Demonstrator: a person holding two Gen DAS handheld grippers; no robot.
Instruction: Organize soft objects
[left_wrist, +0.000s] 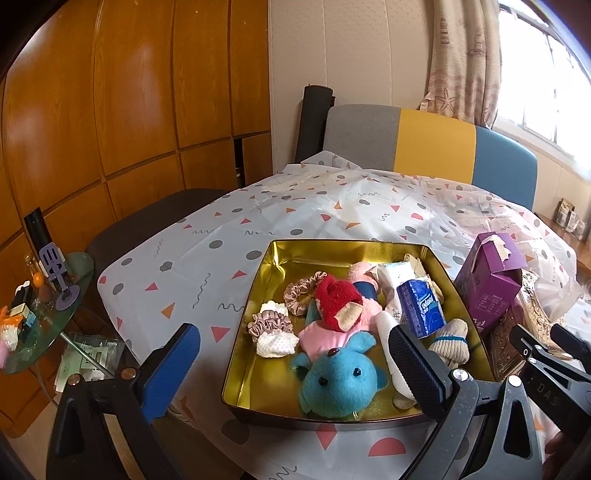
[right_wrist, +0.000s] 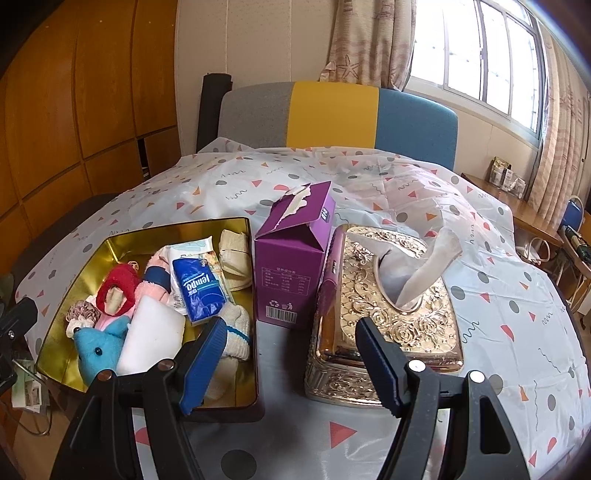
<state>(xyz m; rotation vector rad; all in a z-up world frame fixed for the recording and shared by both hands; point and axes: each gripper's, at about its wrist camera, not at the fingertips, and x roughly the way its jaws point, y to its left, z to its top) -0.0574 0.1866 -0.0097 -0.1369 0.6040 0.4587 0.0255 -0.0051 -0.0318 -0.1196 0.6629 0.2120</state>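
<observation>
both grippers (left_wrist: 291, 363) (right_wrist: 291, 354) gape empty over gold tin (left_wrist: 258, 295) holding blue plush (left_wrist: 336, 384), socks, tissue pack (right_wrist: 201, 291).

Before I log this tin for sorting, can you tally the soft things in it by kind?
Plush toys: 2, blue mouse and red-and-pink one
Scrunchies: 2
Socks: 2 showing, white and blue-striped
Tissue packs: 2, blue Tempo and a white one
White sponge: 1
Total: 9 visible; others may be hidden.

Home: curtains (right_wrist: 369, 37), wood wardrobe (left_wrist: 129, 92), sofa (right_wrist: 332, 114).
</observation>
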